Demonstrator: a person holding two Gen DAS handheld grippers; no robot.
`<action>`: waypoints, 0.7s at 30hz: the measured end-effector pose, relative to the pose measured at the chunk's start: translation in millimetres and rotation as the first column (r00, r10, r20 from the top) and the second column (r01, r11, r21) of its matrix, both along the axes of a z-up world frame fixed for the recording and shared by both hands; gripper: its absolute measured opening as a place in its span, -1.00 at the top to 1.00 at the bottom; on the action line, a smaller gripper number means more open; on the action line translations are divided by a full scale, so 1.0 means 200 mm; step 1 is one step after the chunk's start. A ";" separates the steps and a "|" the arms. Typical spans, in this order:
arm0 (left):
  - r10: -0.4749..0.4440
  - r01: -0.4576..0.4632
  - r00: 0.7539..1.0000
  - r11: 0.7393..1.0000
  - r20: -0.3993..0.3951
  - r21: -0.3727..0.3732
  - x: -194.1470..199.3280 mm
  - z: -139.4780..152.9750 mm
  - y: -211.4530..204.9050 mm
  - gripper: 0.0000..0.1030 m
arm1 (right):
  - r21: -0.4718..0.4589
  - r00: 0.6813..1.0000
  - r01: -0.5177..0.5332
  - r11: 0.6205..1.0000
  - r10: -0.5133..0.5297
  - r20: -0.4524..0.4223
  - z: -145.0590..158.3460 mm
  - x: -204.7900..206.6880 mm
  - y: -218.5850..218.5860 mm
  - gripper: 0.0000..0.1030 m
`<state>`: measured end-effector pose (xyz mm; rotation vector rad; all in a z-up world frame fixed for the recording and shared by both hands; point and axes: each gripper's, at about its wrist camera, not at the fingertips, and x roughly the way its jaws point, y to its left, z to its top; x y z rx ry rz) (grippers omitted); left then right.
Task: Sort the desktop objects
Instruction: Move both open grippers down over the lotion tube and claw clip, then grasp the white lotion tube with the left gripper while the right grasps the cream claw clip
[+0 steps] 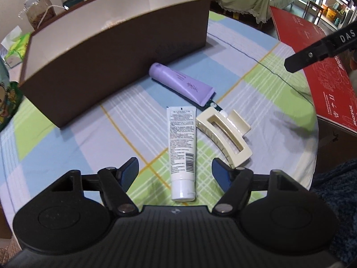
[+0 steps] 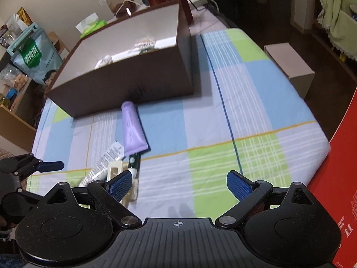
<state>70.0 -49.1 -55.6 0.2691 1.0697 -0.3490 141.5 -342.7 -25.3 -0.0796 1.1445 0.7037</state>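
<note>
Left gripper (image 1: 175, 167) low over the counter (image 1: 67, 147), jaws spread wide, nothing between the pads. The white tube (image 1: 181, 149) lies lengthwise in the gap, cap end nearest the camera, printed back label and barcode facing up. No contact visible on either side.

Cream hair claw (image 1: 224, 131) just right of the white tube, touching or nearly touching its upper end. Purple tube (image 1: 180, 82) further out, cap end close against the front wall of the brown box (image 1: 111, 67). A dark green item (image 1: 215, 106) pokes out from under the purple tube's crimped end; too little shows to name it.

Left view sees only white inner walls of the box. Right view looks over the rim: several small pale items sit on the box floor, too blurred to identify.

Right gripper (image 2: 177, 184) held over bare checked cloth, jaws wide apart, empty. Its left pad overlaps the hair claw (image 2: 115, 169) in the frame; contact cannot be judged. The right view also catches the left gripper's blue fingertip (image 2: 50, 166) at the left edge, beside the white tube (image 2: 104, 160).

Only the left view shows the red board (image 1: 312, 67) lying at the counter's right edge. Only the right view shows the green-labelled bag (image 2: 33, 55) and shelf clutter left of the box.
</note>
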 end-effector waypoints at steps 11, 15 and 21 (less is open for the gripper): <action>-0.015 0.015 0.998 1.000 -0.063 0.010 0.09 -0.18 -0.03 0.35 | -0.012 0.999 0.017 1.000 -0.018 -0.033 -0.06 0.00 0.00 -0.83; -0.022 0.021 0.998 1.000 -0.067 -0.014 0.09 -0.20 -0.03 0.48 | -0.016 0.999 0.017 1.000 -0.017 -0.038 -0.07 0.00 0.01 -0.83; 0.025 -0.024 0.997 1.000 -0.068 0.006 0.02 -0.18 0.06 0.49 | -0.009 0.999 0.006 1.000 -0.007 -0.042 -0.08 -0.01 0.03 -0.83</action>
